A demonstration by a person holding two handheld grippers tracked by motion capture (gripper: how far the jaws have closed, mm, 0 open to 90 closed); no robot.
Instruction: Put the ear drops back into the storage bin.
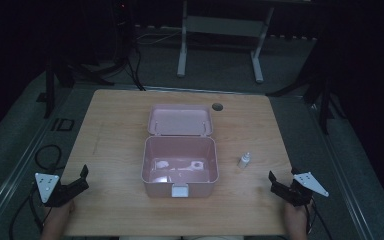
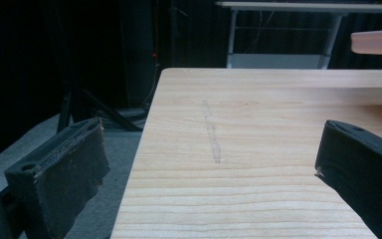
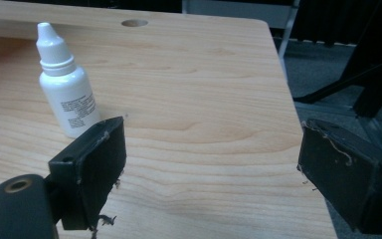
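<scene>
A pink plastic box [image 1: 180,187] stands open at the table's middle, its lid [image 1: 180,120] tilted back, with a few white items [image 1: 177,166] inside. A small white dropper bottle [image 1: 244,160] stands upright to the right of the box. My left gripper [image 1: 83,179] rests open at the table's front left edge, apart from the box. My right gripper [image 1: 273,182] is open at the front right, a short way from the bottle. In the right gripper view the bottle [image 3: 67,89] stands just beyond the left jaw, outside the open gap [image 3: 211,134]. The left gripper [image 2: 209,149] holds nothing.
The wooden table [image 1: 115,150] has a round cable hole [image 1: 217,106] behind the box. A corner of the pink box [image 2: 378,42] shows at the upper right in the left gripper view. A white table frame [image 1: 220,30] and dark stands surround the table on the floor.
</scene>
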